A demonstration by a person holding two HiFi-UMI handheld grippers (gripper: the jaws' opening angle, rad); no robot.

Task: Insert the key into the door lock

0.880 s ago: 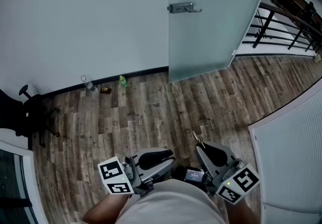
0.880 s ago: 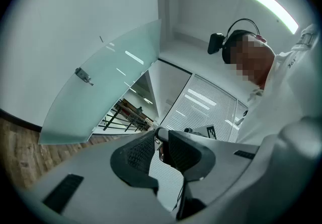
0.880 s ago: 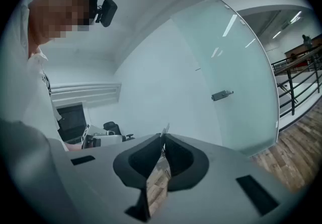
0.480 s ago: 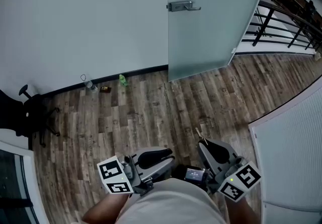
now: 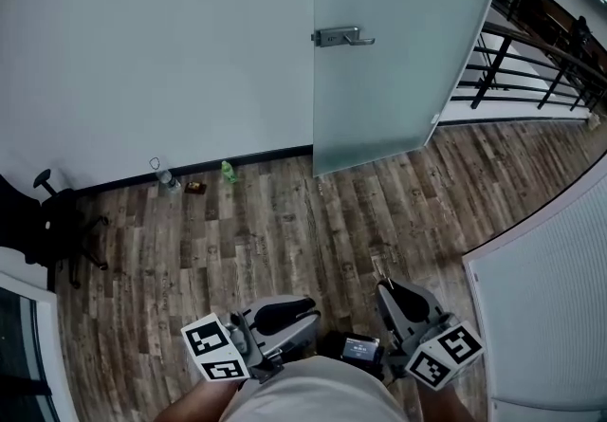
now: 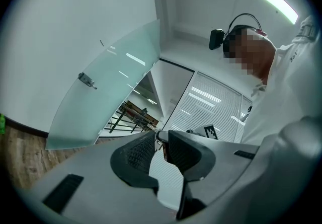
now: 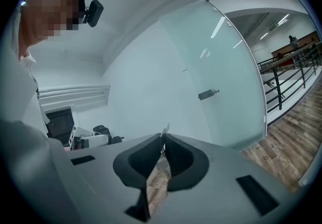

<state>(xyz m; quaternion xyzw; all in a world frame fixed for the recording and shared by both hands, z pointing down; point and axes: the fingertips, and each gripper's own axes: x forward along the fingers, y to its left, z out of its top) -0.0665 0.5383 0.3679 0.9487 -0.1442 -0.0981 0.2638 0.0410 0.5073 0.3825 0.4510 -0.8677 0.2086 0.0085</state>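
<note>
A frosted glass door (image 5: 408,79) stands at the far side of the room, and its metal handle and lock (image 5: 340,35) sits near the door's left edge, beside a plain pale wall (image 5: 152,50). Along the foot of that wall lie a clear bottle (image 5: 168,182), a small brown item (image 5: 194,187) and a green item (image 5: 228,172). A dark office chair (image 5: 52,221) stands at the far left, a black railing (image 5: 531,69) runs behind the door on the right, and a white slatted panel (image 5: 541,316) closes the near right. Bare wood floor (image 5: 285,221) lies between the person and the door.

The right gripper (image 5: 384,285) is clenched on the key (image 5: 378,269), whose thin blade pokes out past the jaw tips. The key is well apart from the lock, which lies farther off and to the left of it. The left gripper (image 5: 302,314) is held low beside it, with its jaw tips drawn together and nothing clear between them.

The key's grasped part is hidden by the pads, and the keyhole is too small to make out. The chair and the panel are cut off at the picture's edges.
</note>
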